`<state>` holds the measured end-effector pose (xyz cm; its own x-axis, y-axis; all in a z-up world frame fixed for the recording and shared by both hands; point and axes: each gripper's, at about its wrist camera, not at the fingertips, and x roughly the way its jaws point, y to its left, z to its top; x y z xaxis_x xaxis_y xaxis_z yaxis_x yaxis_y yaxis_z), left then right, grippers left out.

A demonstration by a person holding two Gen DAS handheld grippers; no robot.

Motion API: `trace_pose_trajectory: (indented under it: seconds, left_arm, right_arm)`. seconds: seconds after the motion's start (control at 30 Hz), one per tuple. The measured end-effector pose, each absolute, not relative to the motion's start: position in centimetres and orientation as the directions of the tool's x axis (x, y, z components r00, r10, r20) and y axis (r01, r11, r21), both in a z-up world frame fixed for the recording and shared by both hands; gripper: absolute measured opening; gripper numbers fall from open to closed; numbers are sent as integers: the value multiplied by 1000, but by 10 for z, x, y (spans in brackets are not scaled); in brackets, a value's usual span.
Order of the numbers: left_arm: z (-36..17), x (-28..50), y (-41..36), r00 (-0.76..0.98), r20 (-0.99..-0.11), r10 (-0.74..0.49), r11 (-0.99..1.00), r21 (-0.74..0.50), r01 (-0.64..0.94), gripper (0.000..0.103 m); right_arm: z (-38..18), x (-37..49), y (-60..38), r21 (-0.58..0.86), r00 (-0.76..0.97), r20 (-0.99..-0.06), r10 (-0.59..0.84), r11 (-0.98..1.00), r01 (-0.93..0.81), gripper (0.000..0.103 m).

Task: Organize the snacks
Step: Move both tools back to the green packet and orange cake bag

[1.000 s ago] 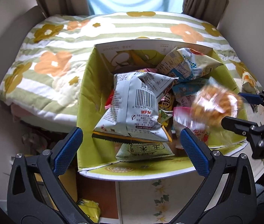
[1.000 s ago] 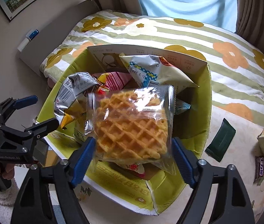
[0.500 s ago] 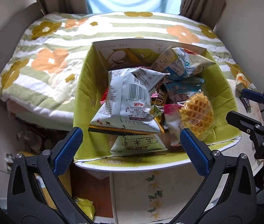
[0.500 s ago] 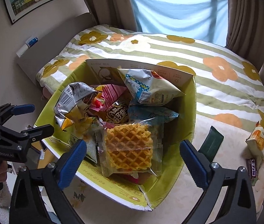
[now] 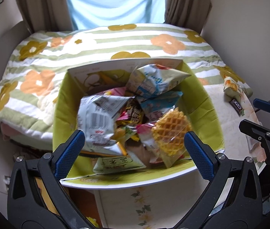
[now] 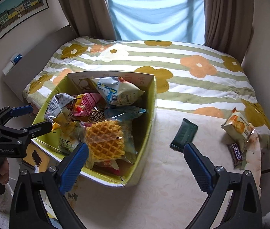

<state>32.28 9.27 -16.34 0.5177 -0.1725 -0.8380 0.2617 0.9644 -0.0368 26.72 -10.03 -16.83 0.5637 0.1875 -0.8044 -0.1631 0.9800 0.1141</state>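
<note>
Two grippers, left gripper (image 5: pixel 133 150) and right gripper (image 6: pixel 135 164) both spread wide and empty, waffle pack (image 6: pixel 105 142) lying in green box (image 6: pixel 150 118) at table's left edge, beyond right jaws' left finger, dark green bar (image 6: pixel 184 134) on table.

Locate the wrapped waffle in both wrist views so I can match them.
Left wrist: waffle packet lies right of centre, at the near right of the green box, just left of the right blue pad.
Right wrist: waffle packet lies left of centre, at the box's near end, above the left blue pad.
Shared landmark: white-and-blue snack bag at the box's far end.
</note>
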Motion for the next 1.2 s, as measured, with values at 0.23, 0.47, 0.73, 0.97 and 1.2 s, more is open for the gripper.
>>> trace_pose_trajectory:
  seconds: [0.23,0.47,0.73,0.97,1.2]
  left_arm:
    - [-154,320,44,523,-830,-196,955,-40,295,103]
    - [-148,318,-25,529,-822,-209,959,-68,273,103]
    - [-165,321,-125,518,-838,-169,965,-33,261,103]
    - [-216,341,-187,468,-874,-134,974,-29,225,103]
    - [-286,374,-212,371,-925,-81,973,8,231,96]
  right_arm:
    - [-163,255,-156,88,600,-791,119,993,-80,99]
    - [-167,261,-228,83,599,-793,111,994,-75,99]
    - [-182,284,-299,0,593,-798,107,984,-177,99]
    - [-214,314,-347,-74,566,-817,107,955,-287,99]
    - [-260,348,-373,-96,523,-847,100,938,-334,99]
